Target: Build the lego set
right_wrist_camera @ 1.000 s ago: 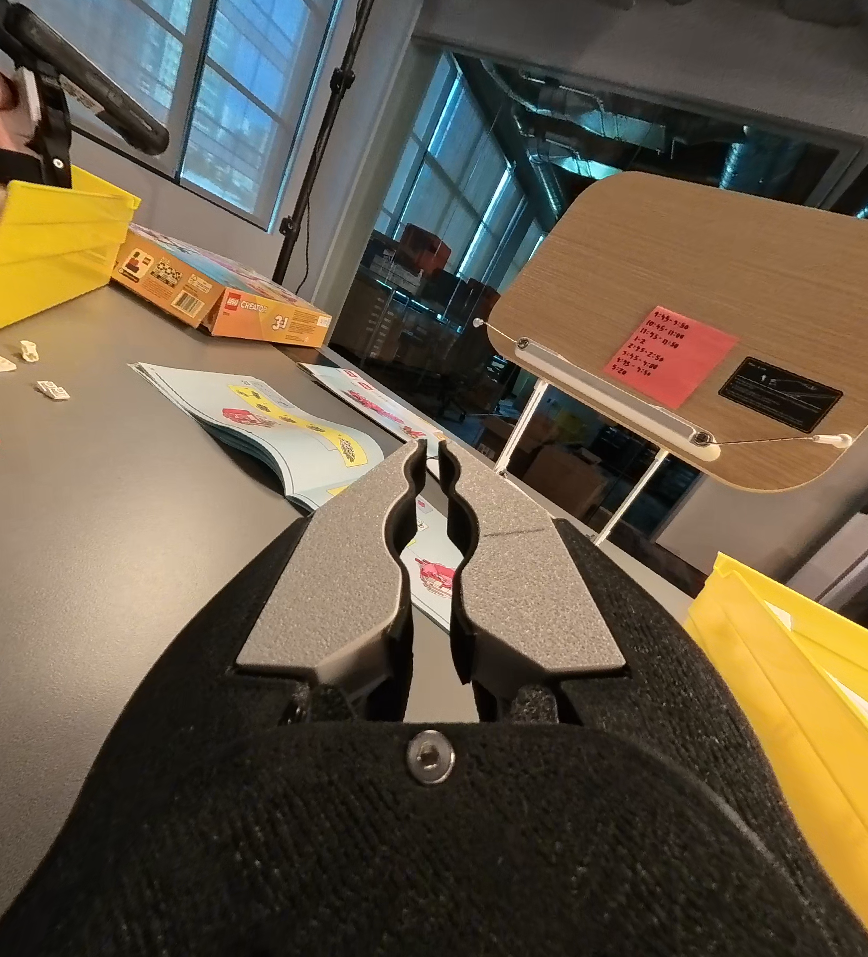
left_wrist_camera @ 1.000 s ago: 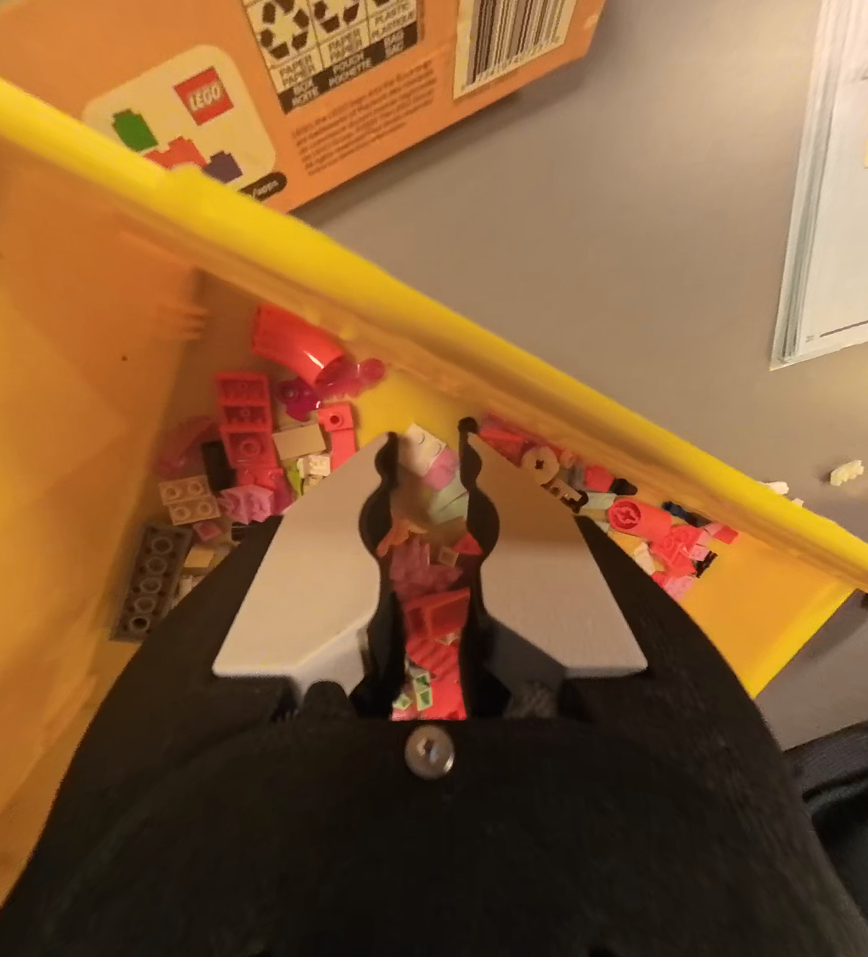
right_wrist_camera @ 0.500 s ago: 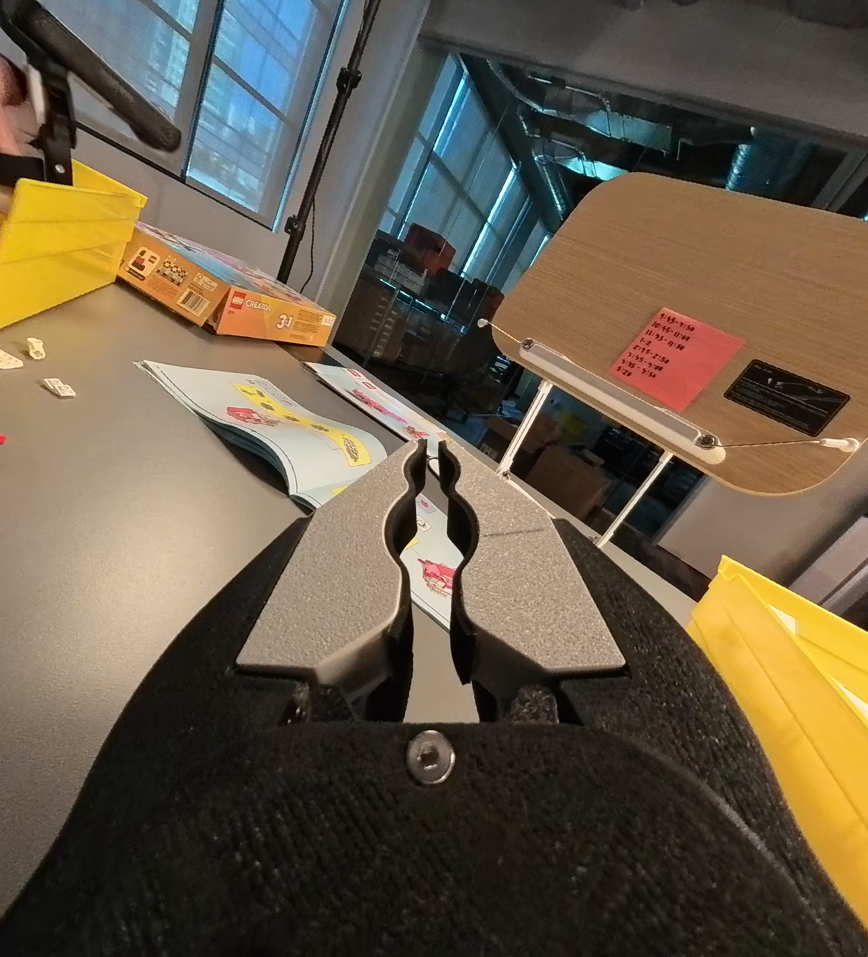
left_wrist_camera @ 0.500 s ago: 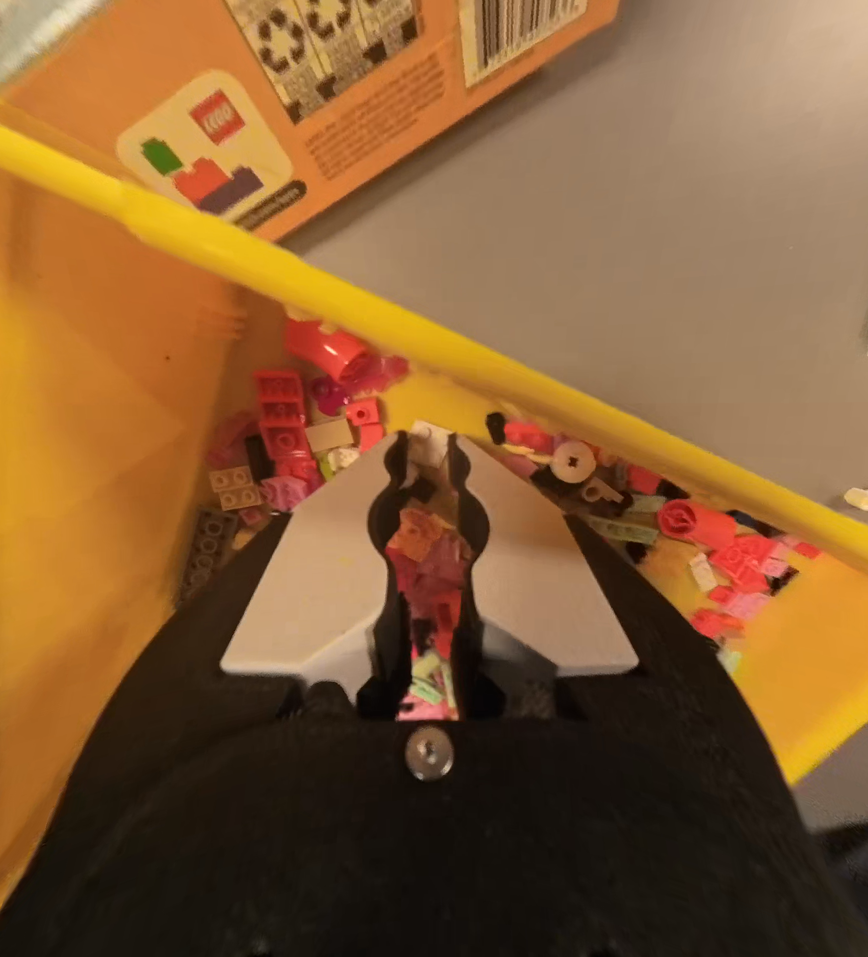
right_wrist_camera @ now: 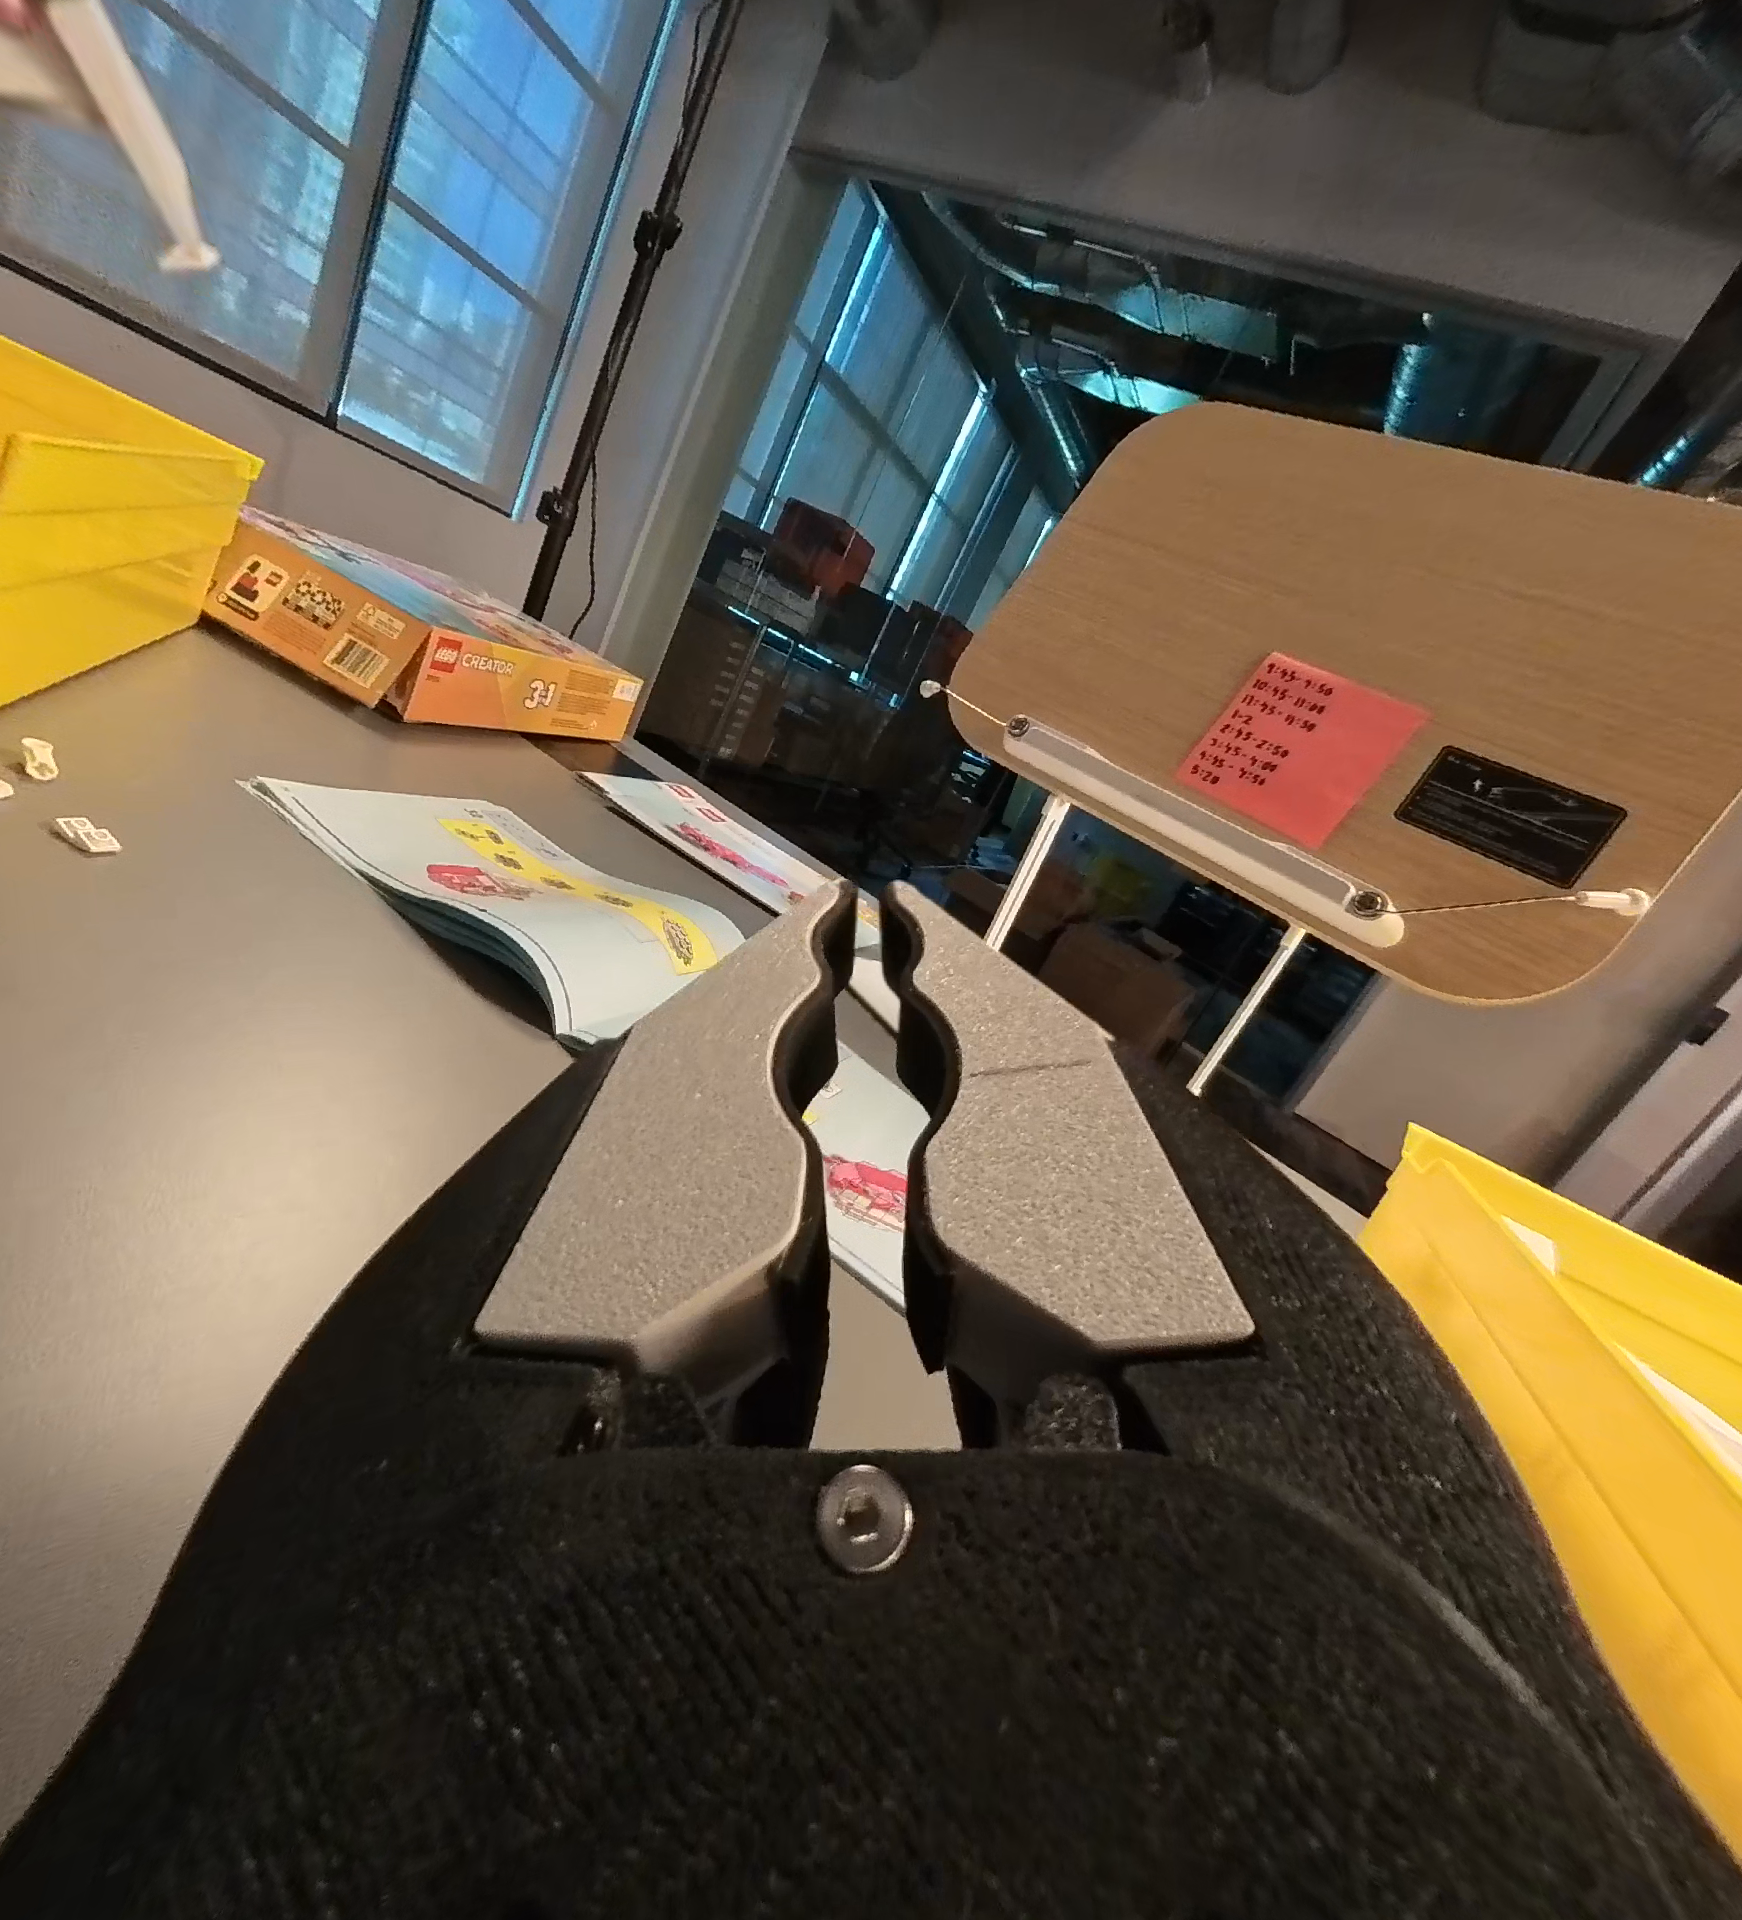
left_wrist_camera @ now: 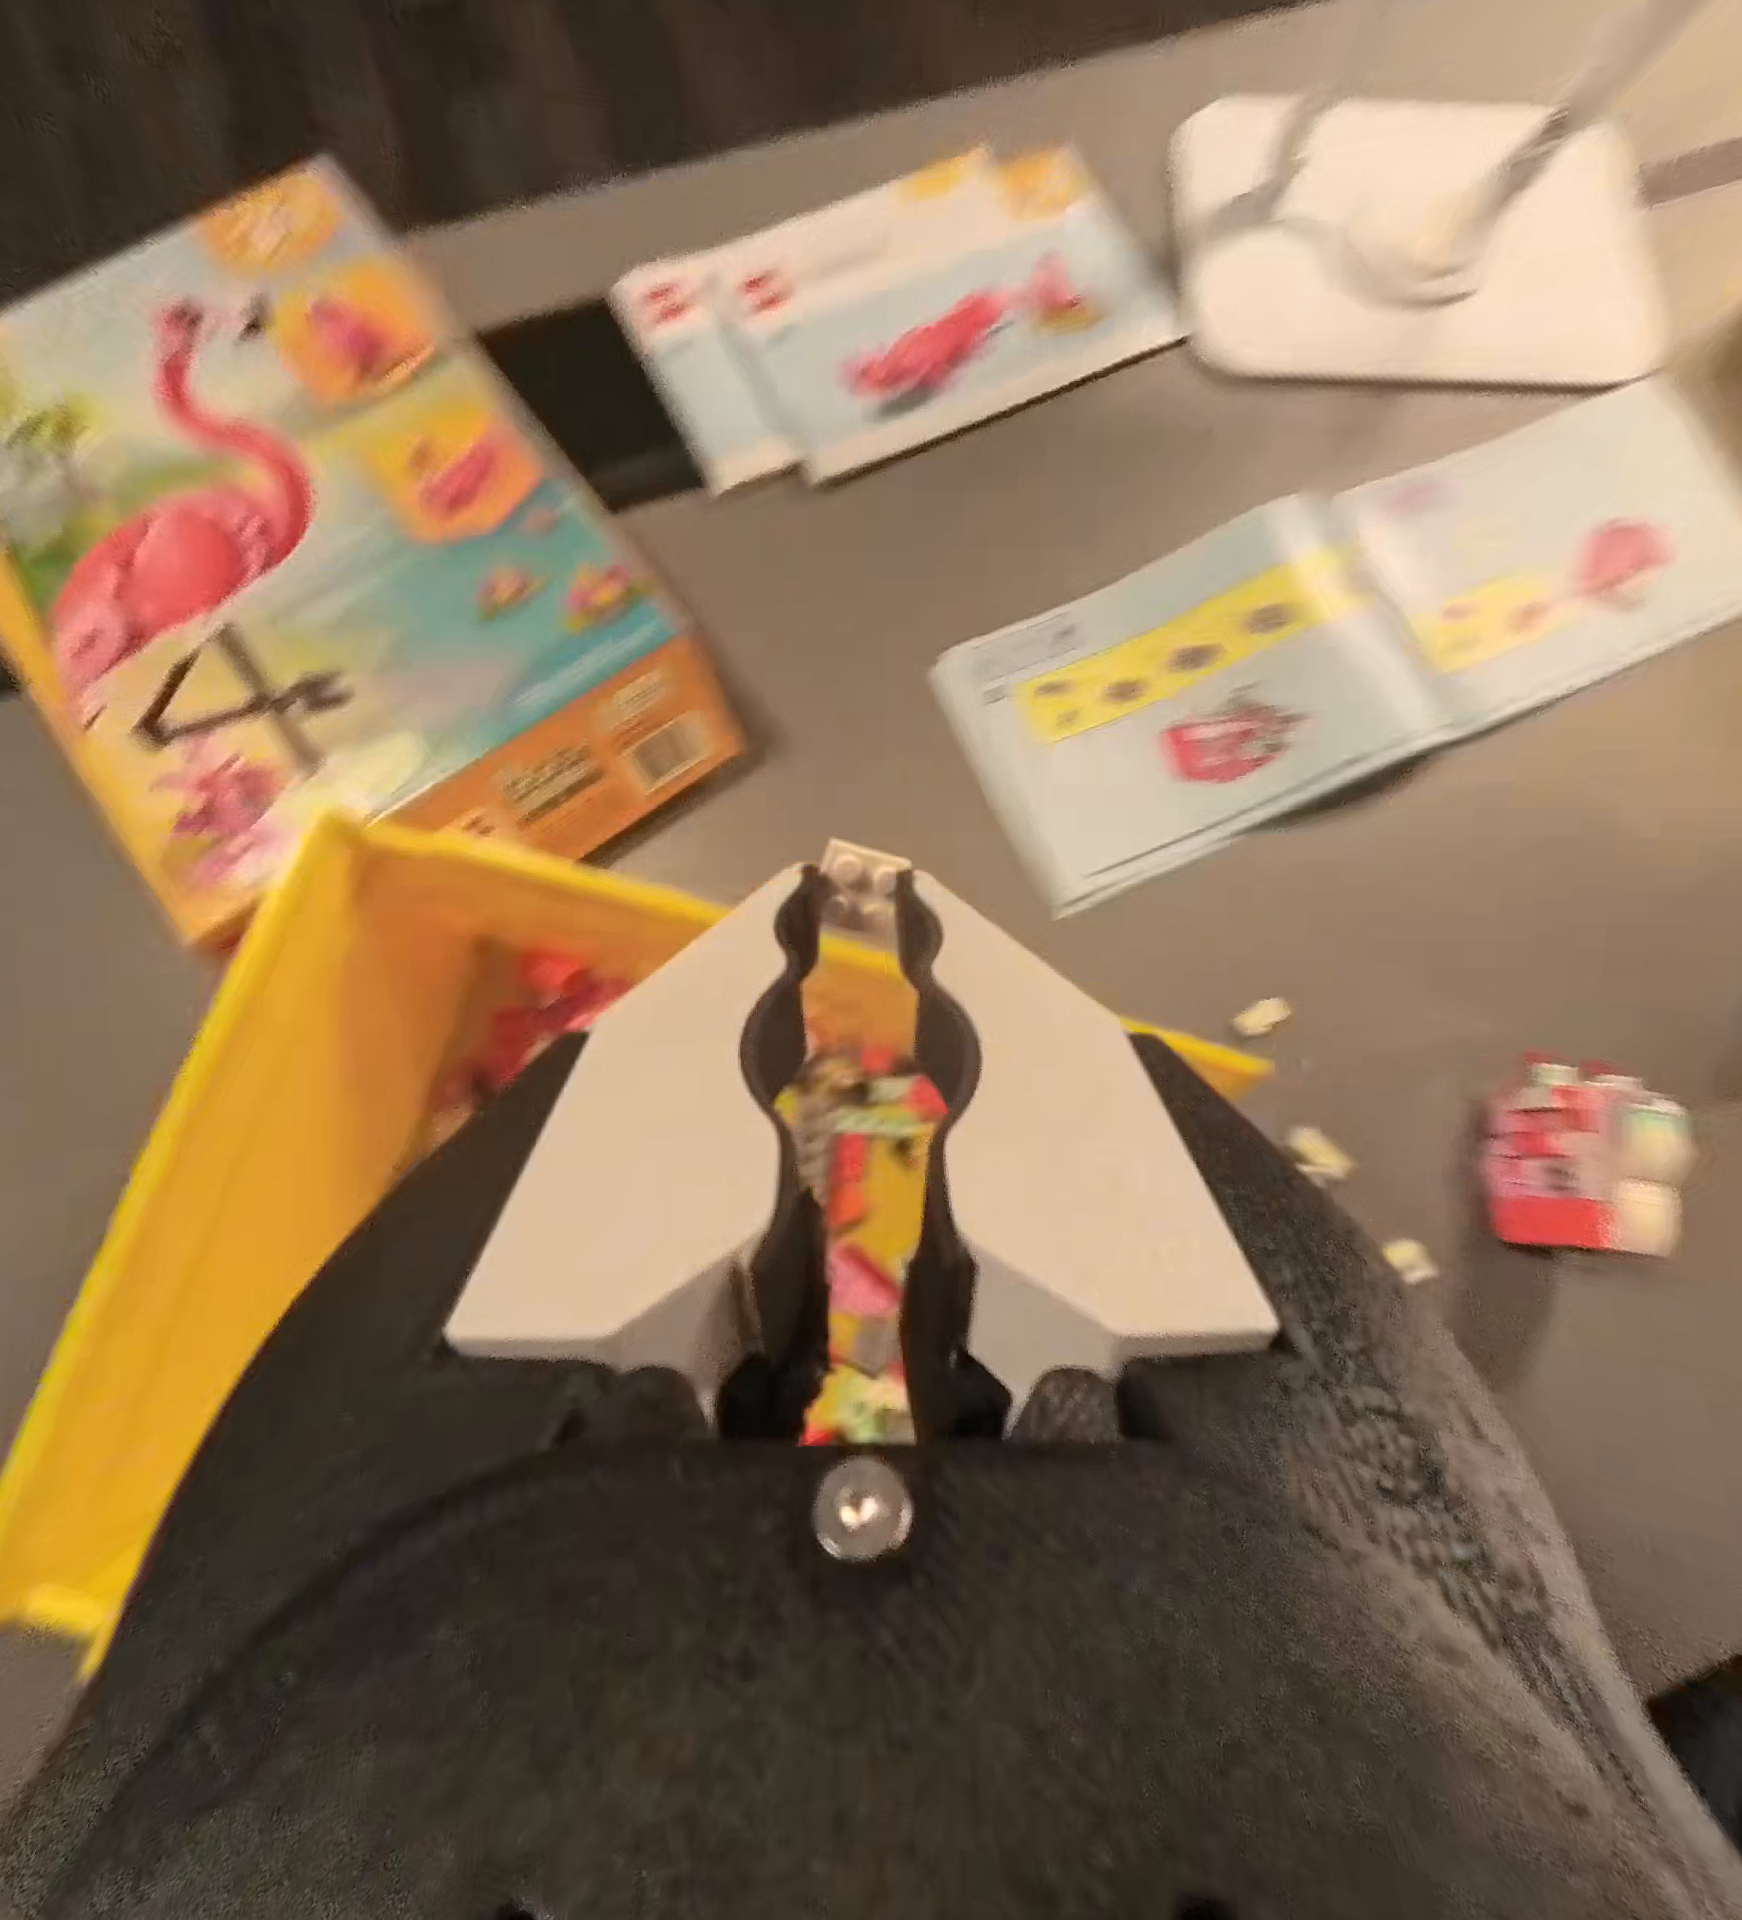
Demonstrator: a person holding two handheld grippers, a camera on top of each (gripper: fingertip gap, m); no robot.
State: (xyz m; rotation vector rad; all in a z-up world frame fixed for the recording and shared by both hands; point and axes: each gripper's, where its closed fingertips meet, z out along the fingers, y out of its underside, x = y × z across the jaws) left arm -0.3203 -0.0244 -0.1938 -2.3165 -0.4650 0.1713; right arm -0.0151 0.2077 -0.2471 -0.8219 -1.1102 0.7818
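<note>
1. Grey worktop (left_wrist_camera: pixel 846 644) fills the left wrist view, which is blurred. The left hand-held gripper (left_wrist_camera: pixel 859 883) is clamped on a small pale grey studded plate (left_wrist_camera: pixel 862 891), both fingertips pressed against its sides. It hangs above the far rim of a yellow bin (left_wrist_camera: pixel 254 1091) that holds a heap of red and pink bricks (left_wrist_camera: pixel 534 997). Beyond the bin lies a toy box with a flamingo picture (left_wrist_camera: pixel 306 540). An open instruction booklet (left_wrist_camera: pixel 1345 665) lies to the right, two closed booklets (left_wrist_camera: pixel 888 322) farther back, and a white stand base (left_wrist_camera: pixel 1418 239) at the top right. A small red and pale brick assembly (left_wrist_camera: pixel 1573 1164) sits on the worktop to the right of the bin, with a few loose pale pieces (left_wrist_camera: pixel 1314 1153) near it.

2. Large windows and a dim room beyond glass form the background of the right wrist view. The right hand-held gripper (right_wrist_camera: pixel 869 904) hovers low over the worktop (right_wrist_camera: pixel 171 1091), its fingertips drawn almost together on nothing. Ahead of it lies the open instruction booklet (right_wrist_camera: pixel 493 883). At the far left stand the yellow bin (right_wrist_camera: pixel 67 561) and the toy box (right_wrist_camera: pixel 410 644), with loose pale pieces (right_wrist_camera: pixel 25 790) on the worktop before them. A wooden board on a stand (right_wrist_camera: pixel 1418 623) with a pink note (right_wrist_camera: pixel 1298 758) rises to the right, and a second yellow bin (right_wrist_camera: pixel 1625 1403) sits at the right edge.
</note>
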